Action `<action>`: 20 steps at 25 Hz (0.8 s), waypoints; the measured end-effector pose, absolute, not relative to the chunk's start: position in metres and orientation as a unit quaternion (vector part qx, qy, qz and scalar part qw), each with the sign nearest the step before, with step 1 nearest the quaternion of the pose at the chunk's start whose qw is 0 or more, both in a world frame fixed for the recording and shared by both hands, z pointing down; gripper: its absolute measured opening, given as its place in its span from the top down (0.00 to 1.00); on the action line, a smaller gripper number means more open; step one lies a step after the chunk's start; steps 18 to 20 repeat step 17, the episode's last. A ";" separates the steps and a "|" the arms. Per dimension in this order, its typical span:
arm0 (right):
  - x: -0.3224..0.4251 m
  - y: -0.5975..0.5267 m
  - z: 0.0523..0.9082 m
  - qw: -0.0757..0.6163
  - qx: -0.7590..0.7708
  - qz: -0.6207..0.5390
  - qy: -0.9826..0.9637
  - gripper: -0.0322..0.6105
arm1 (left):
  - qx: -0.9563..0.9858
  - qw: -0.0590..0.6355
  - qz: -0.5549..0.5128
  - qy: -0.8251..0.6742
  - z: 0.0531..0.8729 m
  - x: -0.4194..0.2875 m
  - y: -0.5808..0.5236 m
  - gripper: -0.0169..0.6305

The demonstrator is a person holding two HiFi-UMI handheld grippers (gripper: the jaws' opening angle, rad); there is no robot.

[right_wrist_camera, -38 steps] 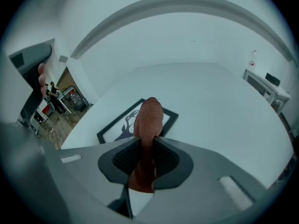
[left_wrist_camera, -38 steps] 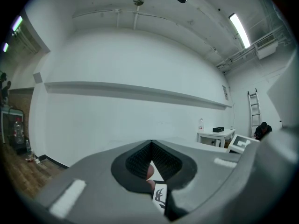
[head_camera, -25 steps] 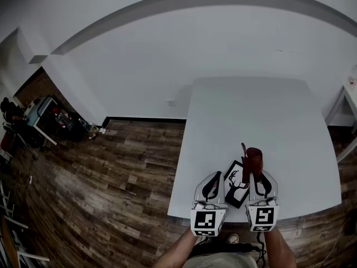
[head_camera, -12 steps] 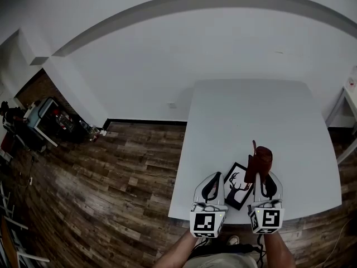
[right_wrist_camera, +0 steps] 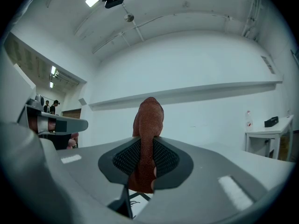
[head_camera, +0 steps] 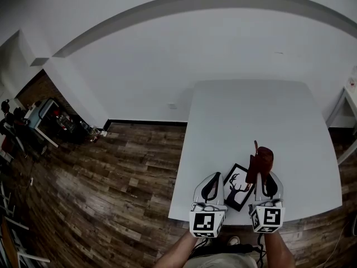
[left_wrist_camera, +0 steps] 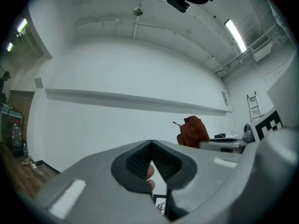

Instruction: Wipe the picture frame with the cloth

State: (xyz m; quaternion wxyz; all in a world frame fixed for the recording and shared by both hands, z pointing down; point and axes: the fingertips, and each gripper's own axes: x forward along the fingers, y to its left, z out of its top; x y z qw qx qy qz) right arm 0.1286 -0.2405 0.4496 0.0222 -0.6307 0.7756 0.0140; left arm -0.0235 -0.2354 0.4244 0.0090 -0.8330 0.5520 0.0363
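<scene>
Right gripper [right_wrist_camera: 144,158] is clamped on the rust-red cloth [right_wrist_camera: 148,118], with the bunch sticking out past the jaws, just right of the picture frame [head_camera: 236,187]. The frame lies at the near edge of the white table [head_camera: 251,116], between my two grippers. Left gripper [left_wrist_camera: 150,146] is pinched closed on nothing. I read this as pre-wipe: the cloth looks clear of the frame. Next I need to bring the cloth left and down onto the frame face. The frame may slide, so the left gripper may have to steady it.

picture frame [head_camera: 236,187]: right corner hidden under my right gripper [head_camera: 261,177]
cloth [right_wrist_camera: 148,120]: lower end cut off behind my jaws
</scene>
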 end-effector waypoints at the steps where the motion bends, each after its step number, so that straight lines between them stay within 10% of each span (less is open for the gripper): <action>1: 0.129 -0.241 0.451 0.022 -0.631 0.012 0.776 0.80 | -0.833 0.009 0.037 0.552 0.424 -0.024 -0.236 0.97; 20: 0.127 -0.239 0.446 0.021 -0.625 0.019 0.780 0.80 | -0.833 0.011 0.033 0.552 0.424 -0.021 -0.232 0.97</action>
